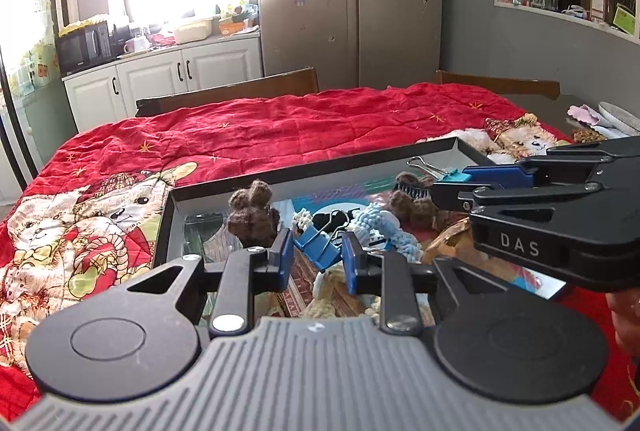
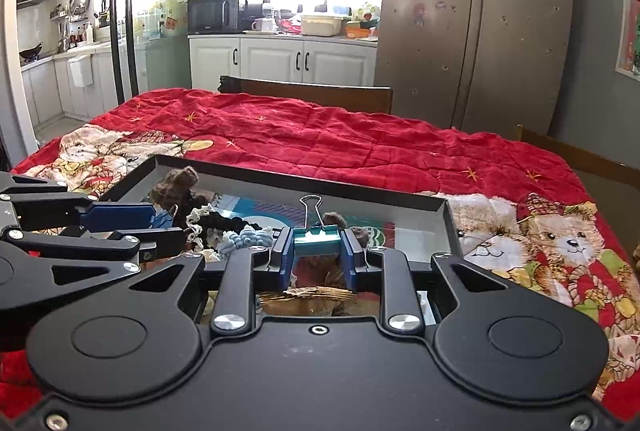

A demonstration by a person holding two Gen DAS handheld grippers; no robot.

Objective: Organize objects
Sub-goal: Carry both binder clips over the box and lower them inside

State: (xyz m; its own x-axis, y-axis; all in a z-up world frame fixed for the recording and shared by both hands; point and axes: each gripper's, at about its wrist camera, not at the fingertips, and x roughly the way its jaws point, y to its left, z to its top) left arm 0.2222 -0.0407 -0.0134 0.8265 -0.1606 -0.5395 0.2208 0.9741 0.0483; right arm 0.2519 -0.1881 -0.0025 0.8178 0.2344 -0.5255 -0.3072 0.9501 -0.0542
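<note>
A shallow grey box [image 1: 320, 167] [image 2: 304, 181] lies on the red quilt and holds a jumble of small things. My right gripper [image 2: 317, 251] is shut on a teal binder clip [image 2: 318, 241] with its wire handles up, held over the box; it shows from the side in the left wrist view [image 1: 448, 178]. My left gripper [image 1: 317, 257] is shut on a blue binder clip [image 1: 316, 245] low inside the box. Brown crocheted pieces [image 1: 254, 217], a pale blue yarn piece [image 1: 376, 221] and a black binder clip [image 1: 330, 221] lie around it.
The red quilt with bear prints [image 1: 280, 127] covers the table. Wooden chair backs [image 2: 316, 93] stand at the far edge. A fridge [image 2: 476, 19] and white kitchen cabinets [image 2: 280, 61] are behind. Cloths and a plate [image 1: 608, 117] sit at the far right.
</note>
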